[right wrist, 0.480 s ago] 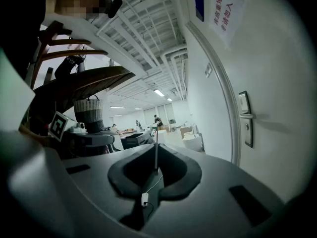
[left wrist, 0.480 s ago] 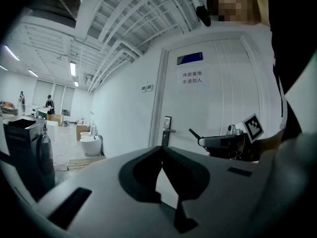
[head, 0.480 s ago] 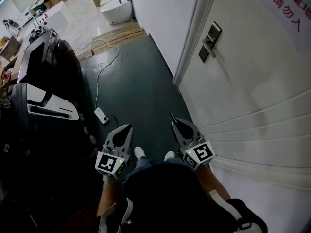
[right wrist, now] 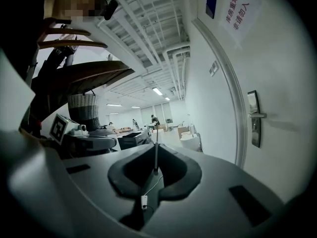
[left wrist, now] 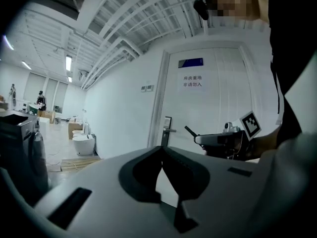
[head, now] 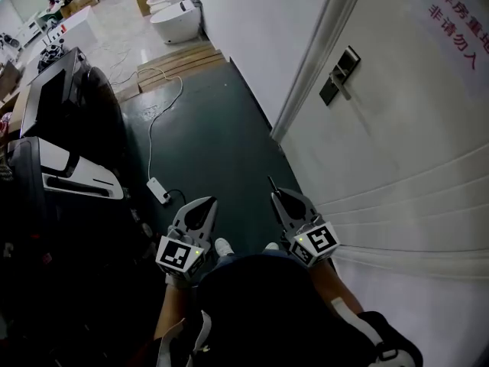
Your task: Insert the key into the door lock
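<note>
White door [head: 397,144] runs along the right side of your right tongs [head: 276,197], and dark green floor [head: 206,128] lies under both pairs. Your right tongs are clamped on the key [head: 270,184]. Its thin dark shaft pokes straight out past the pinched tips, pointing ahead along the floor rather than toward the door. The right gripper view shows the same: the shaft stands up out of the closed tips, held between the pads. The door lock [head: 338,76], a dark plate with a lever handle, sits ahead and to the right of the right tongs, well apart from the key. Your left tongs [head: 205,202] are closed tip to tip with nothing between them, level with the right tongs, near but apart. A white power strip [head: 158,190] lies on the floor just ahead-left of the left tongs, its cable [head: 153,121] trailing off further ahead. Beyond that, still ahead of the left tongs, are wooden boards [head: 179,60] and then a white toilet [head: 174,23]. A red-lettered sign [head: 458,21] is on the door, far ahead-right of the right tongs.
</note>
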Action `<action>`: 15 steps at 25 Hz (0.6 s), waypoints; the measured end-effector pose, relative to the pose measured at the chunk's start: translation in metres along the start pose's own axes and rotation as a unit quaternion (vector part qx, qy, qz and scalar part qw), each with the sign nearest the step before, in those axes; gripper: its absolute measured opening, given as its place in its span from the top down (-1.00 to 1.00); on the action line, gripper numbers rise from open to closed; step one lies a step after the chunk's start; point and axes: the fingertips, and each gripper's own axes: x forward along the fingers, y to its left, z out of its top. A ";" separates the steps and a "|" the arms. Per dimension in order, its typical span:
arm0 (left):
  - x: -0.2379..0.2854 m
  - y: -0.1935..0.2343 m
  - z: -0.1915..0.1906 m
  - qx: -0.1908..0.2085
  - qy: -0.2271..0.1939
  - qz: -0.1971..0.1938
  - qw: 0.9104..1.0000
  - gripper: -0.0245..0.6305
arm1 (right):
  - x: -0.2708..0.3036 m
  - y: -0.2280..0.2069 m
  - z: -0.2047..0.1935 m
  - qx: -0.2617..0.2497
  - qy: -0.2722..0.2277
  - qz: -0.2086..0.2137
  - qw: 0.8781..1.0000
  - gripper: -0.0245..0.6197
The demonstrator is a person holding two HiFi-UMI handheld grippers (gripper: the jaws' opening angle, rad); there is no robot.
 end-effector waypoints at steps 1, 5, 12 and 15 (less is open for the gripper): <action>-0.004 0.008 0.000 -0.001 -0.002 -0.002 1.000 0.90 | 0.006 0.004 -0.001 0.007 -0.001 -0.002 1.000 0.82; -0.018 0.042 -0.006 -0.013 -0.006 -0.004 1.000 0.90 | 0.033 0.012 -0.005 0.026 -0.003 -0.015 1.000 0.82; -0.025 0.086 -0.017 -0.024 -0.011 -0.009 1.000 0.90 | 0.063 0.020 -0.008 0.029 0.006 -0.035 0.999 0.82; -0.020 0.097 -0.014 -0.026 -0.010 -0.020 0.999 0.90 | 0.079 0.017 -0.011 0.039 0.008 -0.039 0.998 0.82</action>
